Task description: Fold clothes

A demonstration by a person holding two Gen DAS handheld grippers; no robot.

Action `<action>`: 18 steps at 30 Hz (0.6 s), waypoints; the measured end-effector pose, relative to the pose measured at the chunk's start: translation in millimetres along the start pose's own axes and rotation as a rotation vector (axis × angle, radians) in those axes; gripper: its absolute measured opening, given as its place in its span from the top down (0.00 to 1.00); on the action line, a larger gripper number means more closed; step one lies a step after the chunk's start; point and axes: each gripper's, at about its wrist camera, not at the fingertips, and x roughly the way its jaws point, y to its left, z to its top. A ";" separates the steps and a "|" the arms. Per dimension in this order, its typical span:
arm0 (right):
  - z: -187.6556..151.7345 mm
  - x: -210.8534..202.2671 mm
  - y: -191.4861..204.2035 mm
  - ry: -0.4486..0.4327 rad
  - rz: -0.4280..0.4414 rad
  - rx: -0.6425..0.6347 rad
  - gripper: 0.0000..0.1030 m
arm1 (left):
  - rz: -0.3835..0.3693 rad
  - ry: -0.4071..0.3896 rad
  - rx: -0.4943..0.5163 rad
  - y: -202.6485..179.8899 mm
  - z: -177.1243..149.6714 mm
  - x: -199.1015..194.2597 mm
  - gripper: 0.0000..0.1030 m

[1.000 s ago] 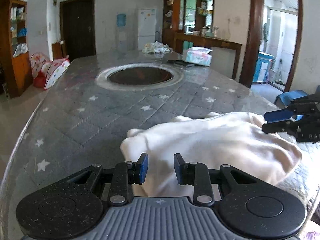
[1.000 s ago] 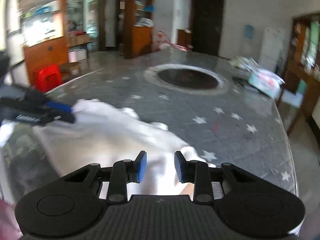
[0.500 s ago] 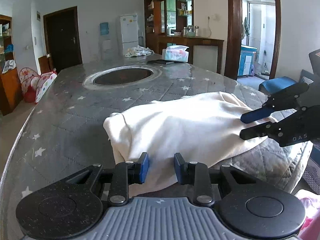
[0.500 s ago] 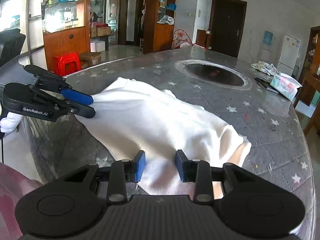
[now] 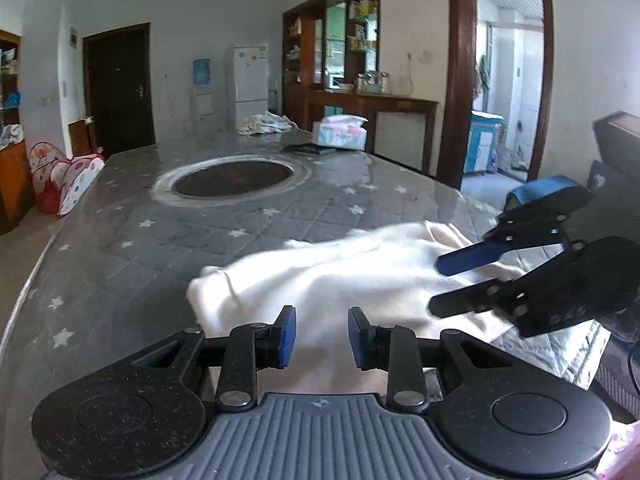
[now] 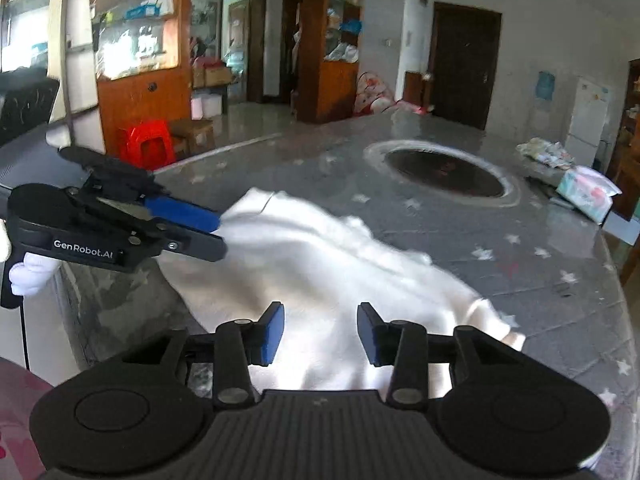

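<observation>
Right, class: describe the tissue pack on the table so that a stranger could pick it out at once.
Start from the long grey star-patterned table and find the dark round inset in its middle. Beyond it, near the far edge, lies the tissue pack: a soft, pale rectangular packet with pastel print, unlike the crumpled cloth heap beside it.

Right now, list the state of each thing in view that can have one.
White garment: crumpled, unfolded, lying on the table.
Left tool: open, nothing gripped, cloth beyond it.
Right tool: jaws opening, nothing gripped.
Tissue pack: on the table's far end.
Dark door: closed.
</observation>
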 end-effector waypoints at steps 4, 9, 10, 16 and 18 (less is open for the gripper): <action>-2.5 1.8 2.5 0.035 0.028 -0.020 0.61 | -0.008 0.029 0.011 -1.9 -4.4 4.9 0.70; 16.2 -1.0 -14.2 0.020 0.015 0.016 0.61 | -0.033 -0.015 0.016 -4.6 5.0 3.0 0.69; 22.3 1.6 -18.4 0.018 0.000 0.022 0.61 | -0.043 -0.018 0.020 -6.7 6.4 5.0 0.69; 52.0 36.1 -38.7 0.028 -0.063 0.047 0.61 | -0.113 -0.002 0.053 -25.7 4.0 18.9 0.69; 59.8 51.4 -43.3 0.042 -0.078 0.054 0.61 | -0.134 0.008 0.064 -31.4 0.9 22.1 0.69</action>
